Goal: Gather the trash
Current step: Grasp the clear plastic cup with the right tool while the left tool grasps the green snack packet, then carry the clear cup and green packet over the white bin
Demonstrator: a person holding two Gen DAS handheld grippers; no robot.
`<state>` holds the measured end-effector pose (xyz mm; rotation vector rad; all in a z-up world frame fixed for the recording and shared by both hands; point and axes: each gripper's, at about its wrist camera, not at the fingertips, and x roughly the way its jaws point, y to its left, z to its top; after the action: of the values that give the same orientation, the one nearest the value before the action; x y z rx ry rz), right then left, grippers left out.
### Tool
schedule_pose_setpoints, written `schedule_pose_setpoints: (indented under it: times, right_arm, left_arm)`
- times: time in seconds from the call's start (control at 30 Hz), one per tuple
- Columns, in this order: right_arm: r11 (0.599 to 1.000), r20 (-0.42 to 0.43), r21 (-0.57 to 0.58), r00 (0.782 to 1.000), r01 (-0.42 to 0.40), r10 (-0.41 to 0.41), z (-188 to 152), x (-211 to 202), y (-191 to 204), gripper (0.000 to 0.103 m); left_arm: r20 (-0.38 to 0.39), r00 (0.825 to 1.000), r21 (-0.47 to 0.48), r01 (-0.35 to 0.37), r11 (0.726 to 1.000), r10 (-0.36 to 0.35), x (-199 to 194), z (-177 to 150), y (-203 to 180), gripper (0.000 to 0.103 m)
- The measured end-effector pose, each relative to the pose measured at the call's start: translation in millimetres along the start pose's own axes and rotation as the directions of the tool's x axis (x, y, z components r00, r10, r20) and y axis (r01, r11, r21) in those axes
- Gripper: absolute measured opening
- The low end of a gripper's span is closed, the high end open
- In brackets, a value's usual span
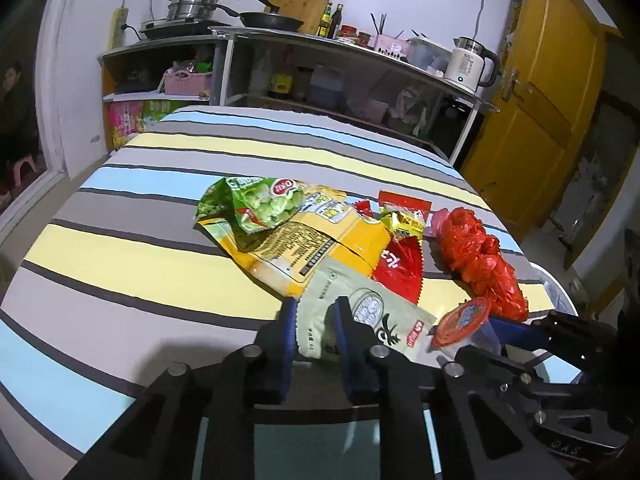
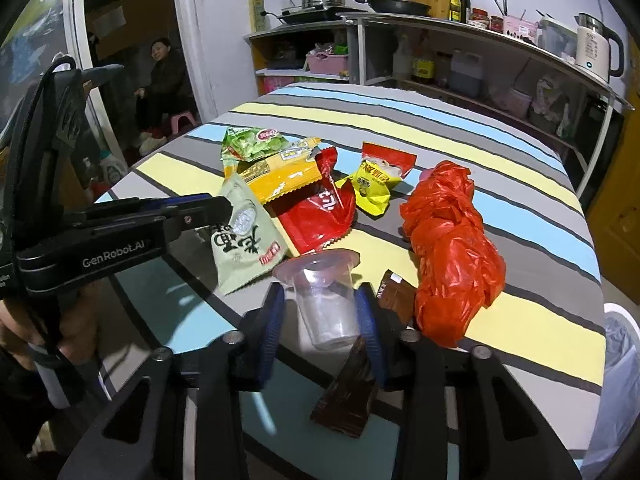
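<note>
**Two Grippers Close on the Nearest Litter**

We work at a table draped in a striped cloth, with the crumpled red plastic bag as our landmark. To the left of that bag, at the near edge of the wrapper pile, our left gripper straddles the corner of the pale green snack packet; its blue pads sit either side of the film, and we cannot tell whether they are already pinching it. Just left of the red bag's near end, our right gripper brackets the clear plastic cup, which lies tipped with its rim facing away and a red lid visible in the left view. The pads stand close to the cup's walls, and contact is unclear. A brown wrapper lies under the right finger.

To do this step well, we judge that both pinches need to be firm before lifting: the packet gripped deep enough that the slick film cannot slip, the cup squeezed gently so it does not crumple or pop free. The white lined bin, right of the red bag beyond the table edge, looks the likely destination.
</note>
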<state>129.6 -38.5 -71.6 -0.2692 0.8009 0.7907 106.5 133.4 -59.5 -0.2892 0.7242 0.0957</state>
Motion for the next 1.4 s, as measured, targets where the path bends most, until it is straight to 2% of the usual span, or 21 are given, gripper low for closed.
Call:
schedule_pose_setpoints:
  times: [0.13, 0.4, 0.67, 1.1, 1.4]
  right_arm:
    - [1.0, 0.006, 0.014, 1.0, 0.001, -0.001, -1, -2, -2, 0.03]
    - [0.999, 0.055, 0.035, 0.998, 0.006, -0.008, 0, -25, -5, 0.029]
    - [0.998, 0.132, 0.063, 0.991, 0.028, -0.036, -1, -66, -9, 0.029]
    - [0.986, 0.194, 0.144, 0.974, 0.088, -0.115, -17, -114, -37, 0.029]
    - [0.967, 0.203, 0.208, 0.961, 0.145, -0.188, -35, -138, -65, 0.029]
  left_arm:
    - [0.007, 1.0, -0.002, -0.001, 1.0, 0.001, -3, -1, -2, 0.003]
    - [0.037, 0.999, 0.001, 0.004, 1.0, -0.004, -21, -3, -3, 0.002]
    - [0.109, 0.994, 0.027, 0.028, 0.999, -0.03, -59, 6, -18, 0.001]
    - [0.143, 0.984, 0.131, 0.087, 0.987, -0.106, -85, 11, -78, 0.001]
    - [0.128, 0.975, 0.208, 0.151, 0.966, -0.18, -81, 15, -129, 0.001]
